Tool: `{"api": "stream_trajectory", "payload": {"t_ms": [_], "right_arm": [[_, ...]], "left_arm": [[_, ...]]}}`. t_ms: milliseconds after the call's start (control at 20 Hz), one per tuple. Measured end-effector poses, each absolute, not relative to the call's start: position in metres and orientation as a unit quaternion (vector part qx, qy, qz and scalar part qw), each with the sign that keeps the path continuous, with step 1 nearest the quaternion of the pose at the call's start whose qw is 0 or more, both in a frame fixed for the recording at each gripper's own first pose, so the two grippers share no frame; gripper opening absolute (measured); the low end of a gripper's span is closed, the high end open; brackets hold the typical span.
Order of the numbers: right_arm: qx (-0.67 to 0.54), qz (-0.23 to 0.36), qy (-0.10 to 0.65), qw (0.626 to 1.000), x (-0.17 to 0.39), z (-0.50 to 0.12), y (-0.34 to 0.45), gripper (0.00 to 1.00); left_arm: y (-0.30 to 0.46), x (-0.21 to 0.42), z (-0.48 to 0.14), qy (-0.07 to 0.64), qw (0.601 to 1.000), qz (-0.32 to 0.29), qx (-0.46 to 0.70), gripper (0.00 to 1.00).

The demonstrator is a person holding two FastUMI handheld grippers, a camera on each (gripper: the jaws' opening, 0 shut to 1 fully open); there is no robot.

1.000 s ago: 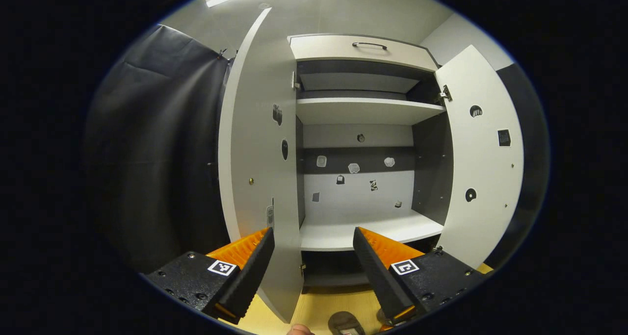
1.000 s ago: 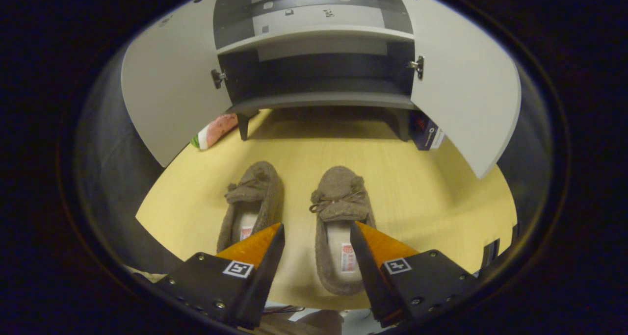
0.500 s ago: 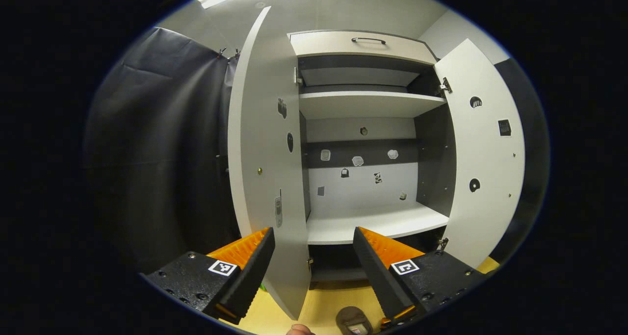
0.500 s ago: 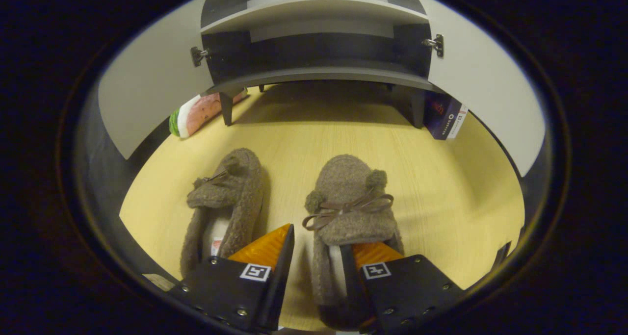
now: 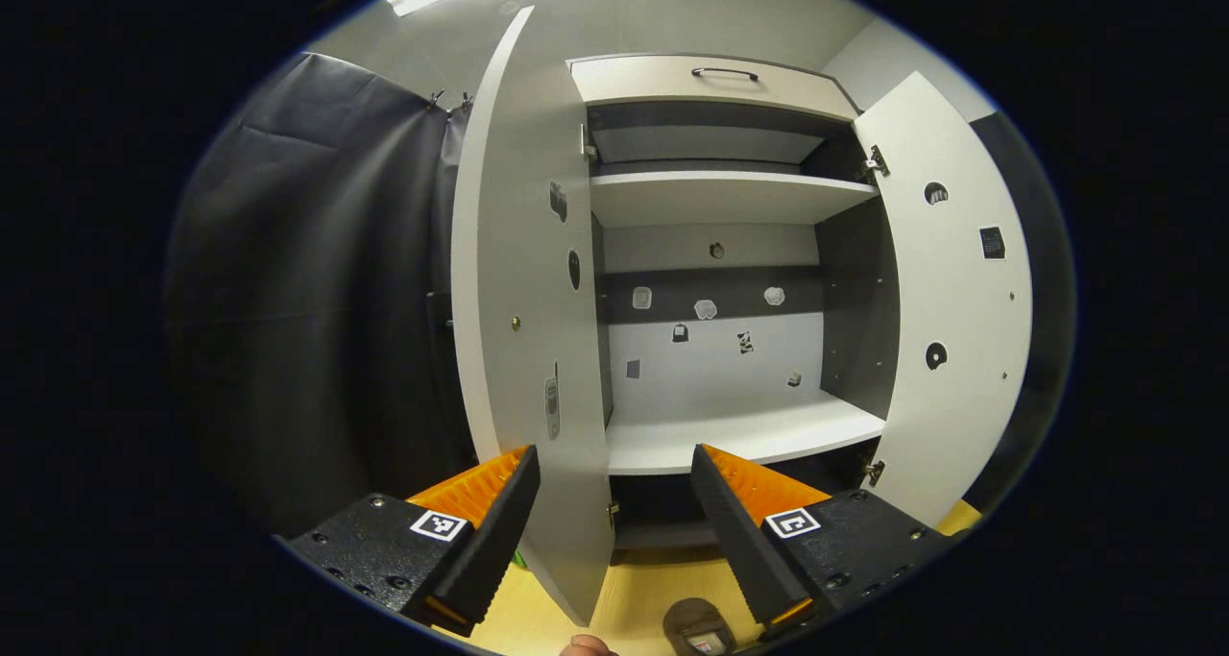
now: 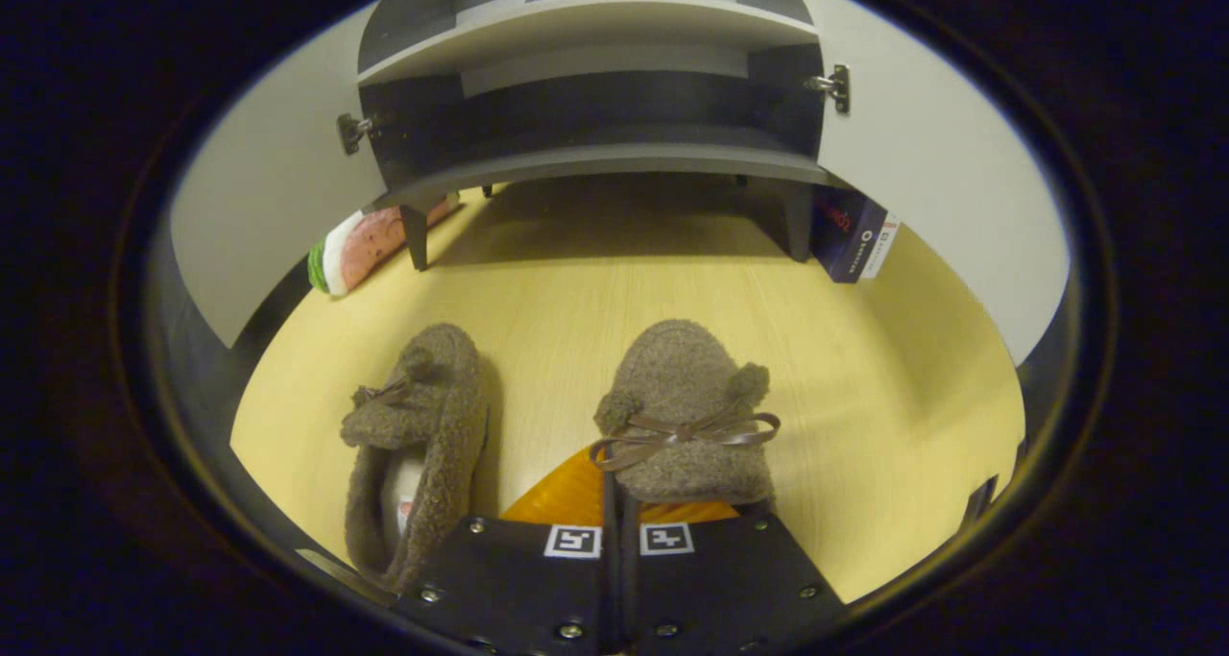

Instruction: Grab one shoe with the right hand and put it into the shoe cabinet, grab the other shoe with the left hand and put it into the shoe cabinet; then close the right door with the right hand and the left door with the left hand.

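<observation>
Yellow wood-grain floor (image 6: 595, 281) stretches ahead of the right gripper (image 6: 614, 488), and that gripper is clenched: its two fingers are drawn nearly together, pinching the near left rim of the right shoe (image 6: 686, 406). It's a fuzzy brown slipper with a thin ribbon bow and two small pom-poms, toe pointing away toward the shoe cabinet (image 6: 595, 80). Just left of the gripper lies the left shoe (image 6: 422, 435), same woolly nap, pale lining showing inside, untouched. Beyond, the cabinet stands on short dark legs, smooth pale doors swung wide at either side. A watermelon-slice cushion (image 6: 350, 248) sits by the far left leg, a dark box (image 6: 850, 233) by the far right one.

Over to the left gripper (image 5: 614, 483): released, fingers spread wide with ridged inner faces, nothing between them. Straight ahead, the cabinet's flat white shelf (image 5: 739, 435), small stickers on the back panel, a curved handle on the drawer (image 5: 706, 80) above. A shoe's heel (image 5: 698, 627) peeks below the gripper.
</observation>
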State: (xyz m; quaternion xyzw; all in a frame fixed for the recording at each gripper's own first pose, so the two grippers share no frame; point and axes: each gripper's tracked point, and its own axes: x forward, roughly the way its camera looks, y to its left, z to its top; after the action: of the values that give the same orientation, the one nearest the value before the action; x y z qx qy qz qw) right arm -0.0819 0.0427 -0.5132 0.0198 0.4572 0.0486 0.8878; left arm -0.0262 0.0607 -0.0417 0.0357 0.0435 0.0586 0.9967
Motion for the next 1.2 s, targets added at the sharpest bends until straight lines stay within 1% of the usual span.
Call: {"api": "stream_trajectory", "payload": {"t_ms": [150, 350, 550, 800, 950, 1100, 1200], "right_arm": [[0.015, 0.051, 0.421, 0.905, -0.063, -0.471, 0.036, 0.01], [0.008, 0.055, 0.353, 0.934, -0.019, -0.393, 0.031, 0.01], [-0.017, 0.058, 0.293, 0.954, 0.04, -0.313, 0.033, 0.0], [0.01, 0.06, 0.227, 0.972, 0.135, -0.222, 0.042, 0.01], [-0.002, 0.055, 0.202, 0.978, 0.196, -0.192, 0.038, 0.0], [-0.013, 0.053, 0.194, 0.98, 0.256, -0.182, 0.034, 0.0], [-0.026, 0.047, 0.198, 0.979, 0.29, -0.188, 0.03, 0.01]], "left_arm": [[0.059, -0.023, -0.047, 0.047, 0.997, 0.056, 0.037, 0.97], [0.058, -0.021, -0.051, 0.05, 0.997, 0.053, 0.034, 0.97], [0.058, -0.02, -0.059, 0.057, 0.997, 0.051, 0.027, 0.97], [0.059, -0.022, -0.066, 0.06, 0.997, 0.052, 0.023, 0.96], [0.059, -0.023, -0.071, 0.067, 0.996, 0.051, 0.02, 0.98], [0.059, -0.024, -0.076, 0.072, 0.996, 0.053, 0.017, 0.97], [0.059, -0.025, -0.076, 0.069, 0.996, 0.056, 0.015, 0.97]]}}
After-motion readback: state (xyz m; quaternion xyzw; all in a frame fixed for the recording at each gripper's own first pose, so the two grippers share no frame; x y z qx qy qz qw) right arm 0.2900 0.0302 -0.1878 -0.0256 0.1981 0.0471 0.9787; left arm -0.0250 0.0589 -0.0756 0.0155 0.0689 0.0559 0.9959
